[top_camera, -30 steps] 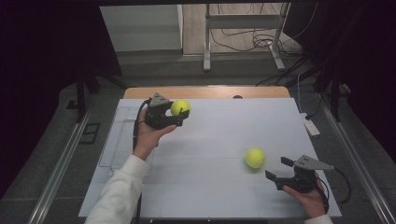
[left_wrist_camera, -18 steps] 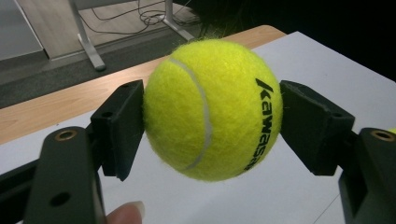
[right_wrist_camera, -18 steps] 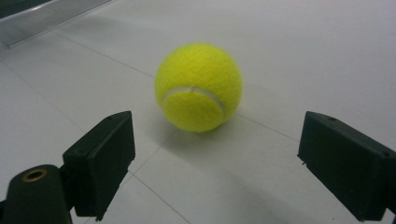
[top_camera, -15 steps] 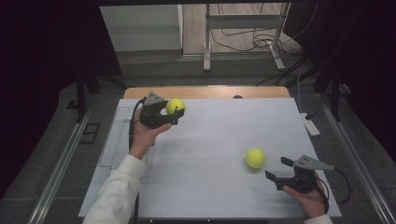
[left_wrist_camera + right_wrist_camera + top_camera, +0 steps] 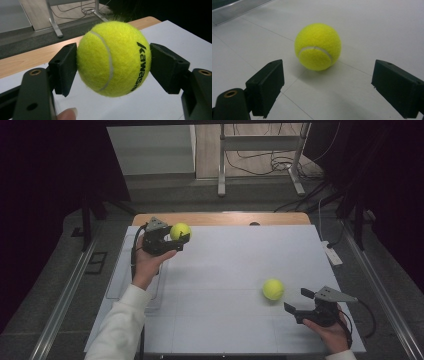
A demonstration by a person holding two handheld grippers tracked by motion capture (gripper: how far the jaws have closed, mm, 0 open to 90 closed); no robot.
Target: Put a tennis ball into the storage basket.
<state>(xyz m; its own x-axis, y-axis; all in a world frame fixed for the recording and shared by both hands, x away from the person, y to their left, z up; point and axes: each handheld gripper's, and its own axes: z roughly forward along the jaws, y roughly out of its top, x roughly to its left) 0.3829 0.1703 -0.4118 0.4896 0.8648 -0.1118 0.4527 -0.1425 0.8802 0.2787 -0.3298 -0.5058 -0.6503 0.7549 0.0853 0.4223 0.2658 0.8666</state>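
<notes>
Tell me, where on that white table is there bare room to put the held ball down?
The wide middle of the white table between the left tool with its ball and the loose ball is bare. It is tighter near the right tool.

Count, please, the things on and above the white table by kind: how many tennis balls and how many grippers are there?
Tennis balls: 2 (held tennis ball, clamped in the left gripper with its jaws against both sides; free tennis ball lying on the white table, in front of the open right gripper)
Grippers: 2
Total: 4
</notes>
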